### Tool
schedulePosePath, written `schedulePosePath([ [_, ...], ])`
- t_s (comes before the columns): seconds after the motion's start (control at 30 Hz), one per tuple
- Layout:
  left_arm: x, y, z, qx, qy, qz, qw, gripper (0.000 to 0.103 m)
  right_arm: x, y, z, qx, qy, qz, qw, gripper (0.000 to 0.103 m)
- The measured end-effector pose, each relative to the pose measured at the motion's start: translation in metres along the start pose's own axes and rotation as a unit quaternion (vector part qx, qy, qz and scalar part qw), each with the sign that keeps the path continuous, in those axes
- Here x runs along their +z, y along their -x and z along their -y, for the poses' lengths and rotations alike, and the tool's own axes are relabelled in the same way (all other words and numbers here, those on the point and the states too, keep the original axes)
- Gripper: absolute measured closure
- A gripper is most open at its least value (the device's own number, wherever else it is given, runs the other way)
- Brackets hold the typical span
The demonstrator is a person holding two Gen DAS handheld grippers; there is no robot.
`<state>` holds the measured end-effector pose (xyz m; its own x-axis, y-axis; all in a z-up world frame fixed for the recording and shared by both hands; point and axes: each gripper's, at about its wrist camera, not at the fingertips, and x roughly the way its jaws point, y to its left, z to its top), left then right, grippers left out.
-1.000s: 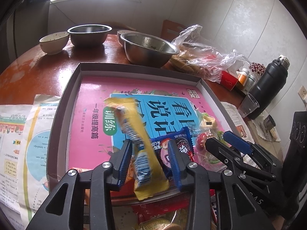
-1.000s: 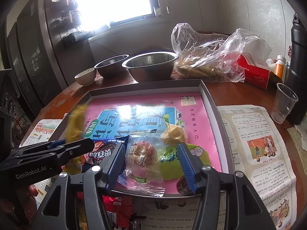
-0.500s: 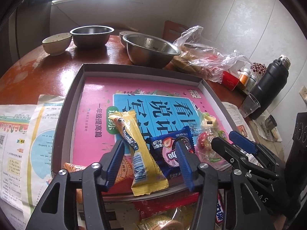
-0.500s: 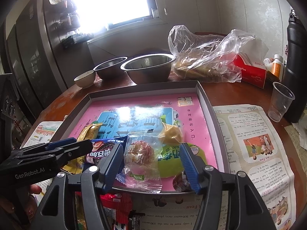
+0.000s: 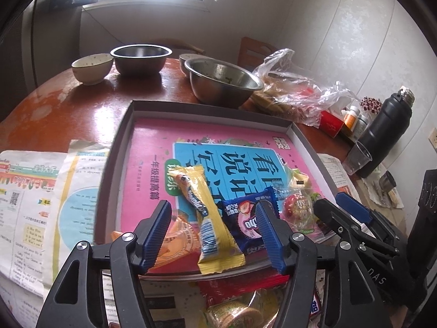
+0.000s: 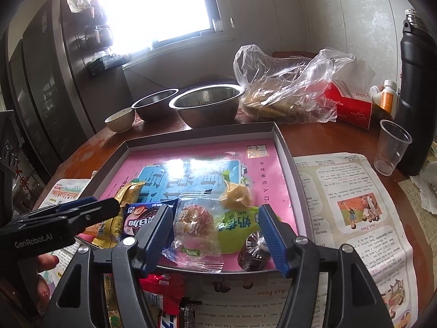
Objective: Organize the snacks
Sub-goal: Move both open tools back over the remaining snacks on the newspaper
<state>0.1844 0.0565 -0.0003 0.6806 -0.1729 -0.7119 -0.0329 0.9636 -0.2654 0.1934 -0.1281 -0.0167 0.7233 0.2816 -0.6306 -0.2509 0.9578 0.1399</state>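
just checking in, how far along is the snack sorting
Done: several snacks lie in the tray, among them the yellow bar, blue cookie pack and clear-wrapped candy.
In hand: nothing. The left gripper and right gripper have just been opening their jaws, and neither presses on a snack.
Left: the red packet and other wrappers lie outside the tray's near edge.

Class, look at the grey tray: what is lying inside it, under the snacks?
Under the snacks, a pink workbook cover lines the grey tray. Its near part is hidden by wrappers.
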Motion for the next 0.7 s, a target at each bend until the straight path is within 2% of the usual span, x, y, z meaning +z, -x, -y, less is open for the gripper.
schedulePosePath([
  [0.13, 0.001, 0.008, -0.003, 0.005, 0.003, 0.009, 0.9999, 0.032, 0.001, 0.003, 0.002, 0.000, -0.003, 0.005, 1.000, 0.038],
  [0.7, -0.004, 0.034, -0.005, 0.010, 0.004, 0.019, 0.9998, 0.029, 0.001, 0.026, 0.000, 0.007, -0.002, 0.022, 1.000, 0.034],
])
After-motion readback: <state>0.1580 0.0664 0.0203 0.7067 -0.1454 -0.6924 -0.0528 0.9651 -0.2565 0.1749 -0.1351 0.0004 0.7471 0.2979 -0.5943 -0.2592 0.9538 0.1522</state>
